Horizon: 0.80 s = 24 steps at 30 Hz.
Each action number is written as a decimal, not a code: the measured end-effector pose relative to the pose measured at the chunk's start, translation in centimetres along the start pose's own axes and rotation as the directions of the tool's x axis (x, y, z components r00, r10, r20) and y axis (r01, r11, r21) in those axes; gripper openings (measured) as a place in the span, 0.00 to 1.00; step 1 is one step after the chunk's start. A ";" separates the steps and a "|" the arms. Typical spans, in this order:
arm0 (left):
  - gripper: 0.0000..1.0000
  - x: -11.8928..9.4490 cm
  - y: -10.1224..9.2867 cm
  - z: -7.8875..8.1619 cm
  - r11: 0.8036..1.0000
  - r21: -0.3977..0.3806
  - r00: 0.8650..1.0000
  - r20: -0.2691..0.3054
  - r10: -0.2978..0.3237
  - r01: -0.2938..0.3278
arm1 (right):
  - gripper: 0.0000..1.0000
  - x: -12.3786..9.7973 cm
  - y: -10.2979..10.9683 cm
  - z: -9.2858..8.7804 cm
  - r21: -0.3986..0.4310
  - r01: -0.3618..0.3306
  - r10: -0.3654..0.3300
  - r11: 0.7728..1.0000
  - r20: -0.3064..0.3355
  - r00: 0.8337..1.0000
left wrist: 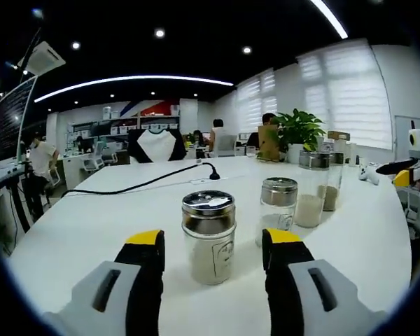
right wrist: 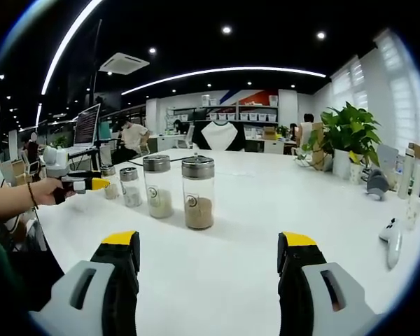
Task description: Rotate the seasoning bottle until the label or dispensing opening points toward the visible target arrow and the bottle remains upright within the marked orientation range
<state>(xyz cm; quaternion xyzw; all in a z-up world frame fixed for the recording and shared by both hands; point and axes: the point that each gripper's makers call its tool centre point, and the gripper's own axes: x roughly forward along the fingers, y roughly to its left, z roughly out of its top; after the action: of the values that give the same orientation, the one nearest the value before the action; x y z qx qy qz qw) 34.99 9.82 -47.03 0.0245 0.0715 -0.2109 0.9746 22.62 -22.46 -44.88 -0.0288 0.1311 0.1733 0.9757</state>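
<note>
Several glass seasoning bottles with metal shaker lids stand upright in a row on the white table [left wrist: 91,224]. The nearest bottle [left wrist: 208,238], holding pale powder, sits between the spread yellow-tipped fingers of my left gripper [left wrist: 214,241], which is open and not touching it. Behind it stand a second bottle [left wrist: 278,208] and a taller one [left wrist: 312,189]. In the right gripper view the row runs from a tall bottle of brown grains [right wrist: 198,192] to a small one [right wrist: 110,182]. A hand holds the left gripper [right wrist: 91,184] by that small one. My right gripper [right wrist: 208,241] is open over bare table.
A black cable [left wrist: 140,185] crosses the table's far side. A potted plant [right wrist: 350,133] and small bottles stand at the table's right edge, with a white controller [right wrist: 394,241] nearer. A monitor [right wrist: 86,126] and people at desks are behind.
</note>
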 end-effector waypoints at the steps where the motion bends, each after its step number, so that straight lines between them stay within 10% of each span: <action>1: 0.57 0.0 0.2 -0.3 0.999 0.016 0.999 -0.026 0.043 -0.043 | 0.82 0.0 0.0 0.0 0.001 0.000 0.000 1.000 0.000 1.000; 11: 0.50 0.8 0.9 -1.0 0.970 -0.086 0.974 -0.027 0.225 -0.227 | 0.82 -0.1 -0.2 0.1 0.011 0.004 -0.004 1.000 0.004 1.000; 24: 0.45 1.6 1.2 -0.7 0.955 -0.092 0.959 0.008 0.282 -0.281 | 0.82 -0.3 -0.4 -0.1 0.013 0.014 -0.015 1.000 0.002 1.000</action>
<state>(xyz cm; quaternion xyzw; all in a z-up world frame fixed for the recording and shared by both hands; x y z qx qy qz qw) 36.82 10.35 -47.95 -0.0119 0.0665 -0.0669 0.9955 22.46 -22.98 -44.86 -0.0233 0.1309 0.1654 0.9772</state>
